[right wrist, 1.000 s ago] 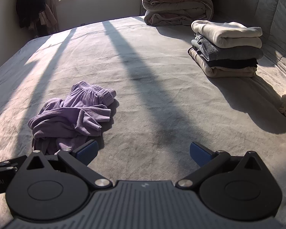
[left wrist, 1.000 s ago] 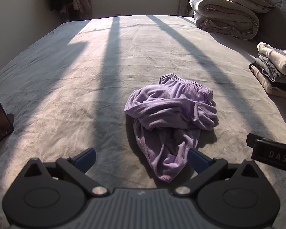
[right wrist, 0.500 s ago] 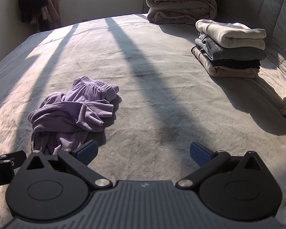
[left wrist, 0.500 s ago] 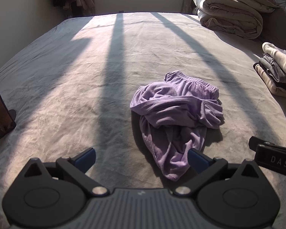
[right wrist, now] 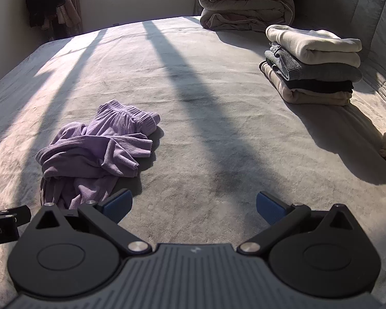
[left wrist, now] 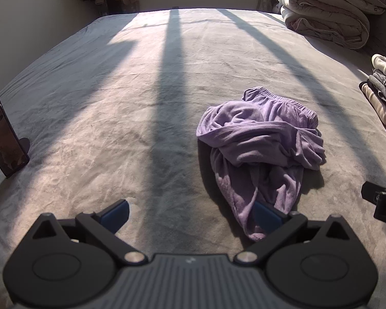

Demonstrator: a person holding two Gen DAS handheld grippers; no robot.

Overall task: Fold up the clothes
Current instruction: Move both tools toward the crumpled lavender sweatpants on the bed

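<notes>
A crumpled purple garment [left wrist: 262, 149] with an elastic waistband lies in a heap on the grey bed [left wrist: 115, 118]. My left gripper [left wrist: 190, 215] hovers open at the near side of the heap, its right fingertip against the garment's lowest hanging end. In the right wrist view the same purple garment [right wrist: 97, 152] sits to the left, and my right gripper [right wrist: 193, 207] is open over bare bedding beside it, holding nothing. Each gripper's black body shows at the edge of the other's view.
A stack of folded clothes [right wrist: 314, 64] rests on the right side of the bed, with folded duvets [right wrist: 244, 7] behind it. A phone [left wrist: 2, 134] stands propped near the left edge. A padded headboard [right wrist: 360, 7] lines the right side.
Both grippers have drifted left and slightly forward, so the purple garment now sits further right in the left wrist view. Both stay open; the garment has not moved.
</notes>
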